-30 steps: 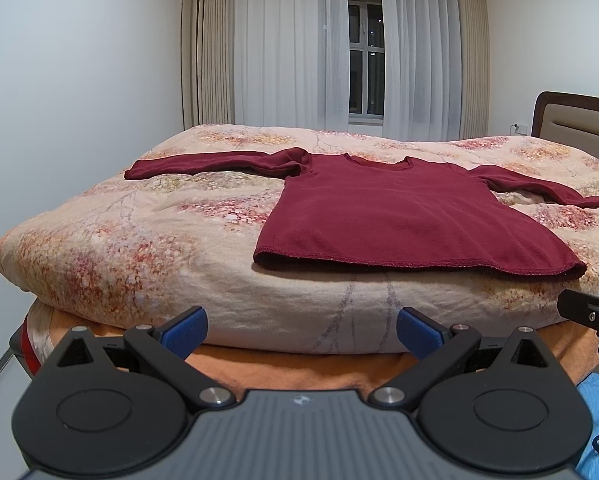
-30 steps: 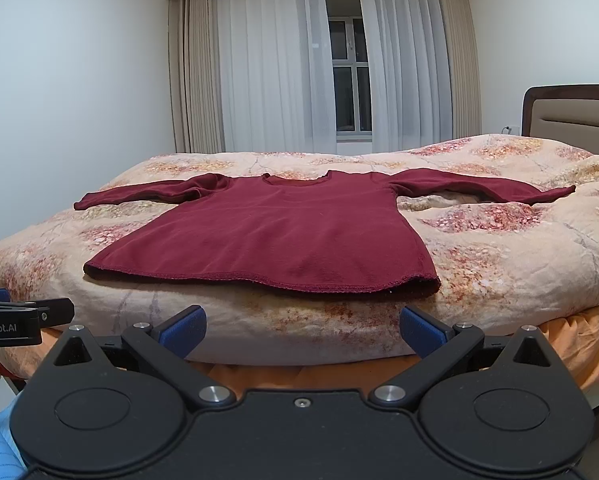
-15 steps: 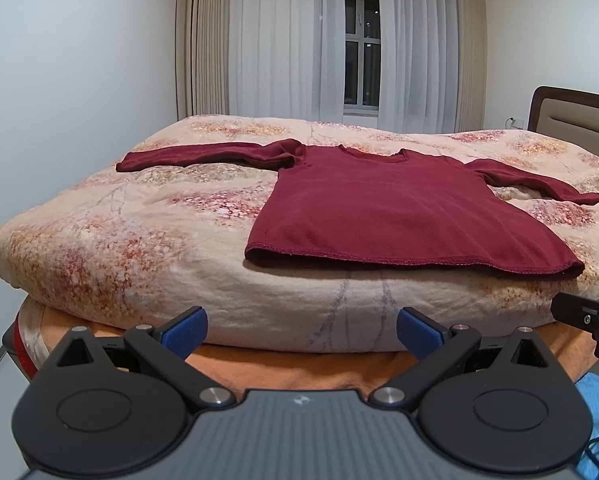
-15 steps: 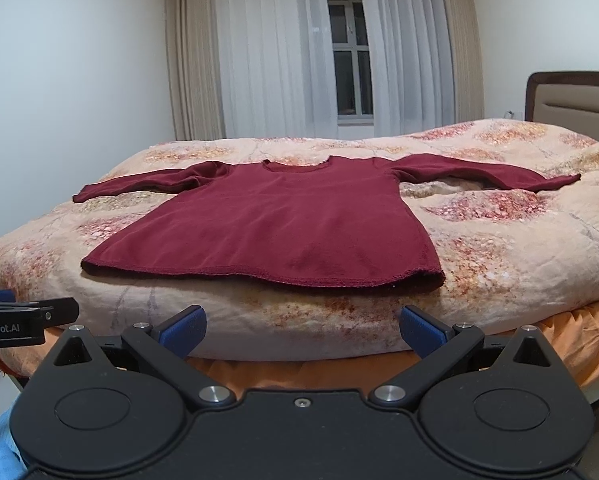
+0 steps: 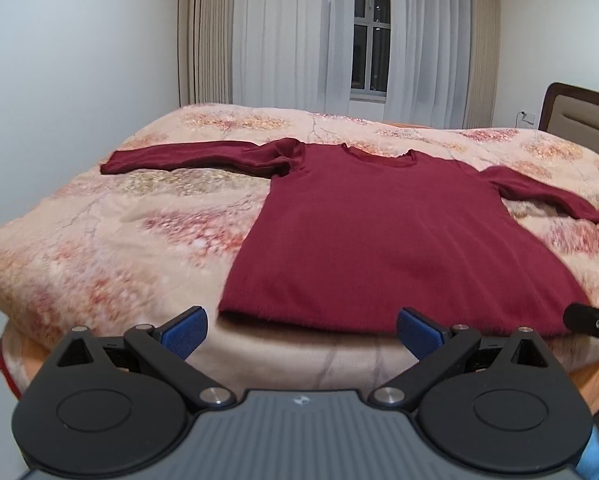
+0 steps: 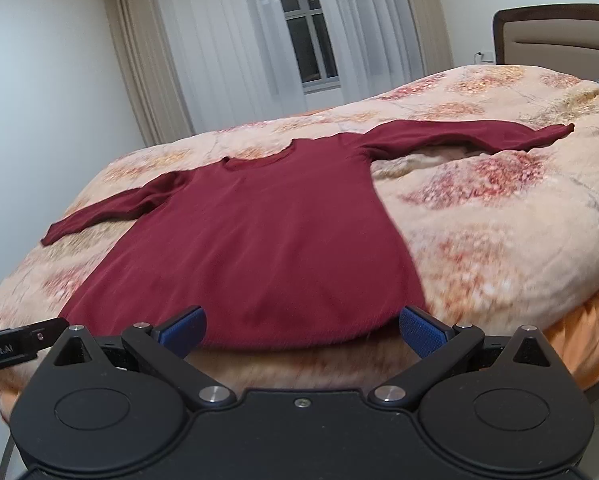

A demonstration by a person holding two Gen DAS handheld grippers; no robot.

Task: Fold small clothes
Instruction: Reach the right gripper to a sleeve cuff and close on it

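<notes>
Left wrist view: the left gripper (image 5: 301, 332) is spread wide and holds nothing, just short of the hem of the maroon sweater (image 5: 383, 232). The right gripper (image 6: 301, 332) is likewise released at the hem. Beyond, the sweater lies flat, sleeves outstretched, on the floral quilt (image 5: 119, 240).

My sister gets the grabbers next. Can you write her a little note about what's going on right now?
Left tool: open, holding nothing, at the near edge of the bed by the shirt's hem.
Right tool: open, holding nothing, also at the hem.
The dark red long-sleeved shirt lies flat on the flowery quilt, neck toward the window, both sleeves stretched out sideways.
Done: the shirt is spread out. No fold has been made.
Left: all the folding, probably sleeves in first, then the body. The hem is the nearest part to grab.
</notes>
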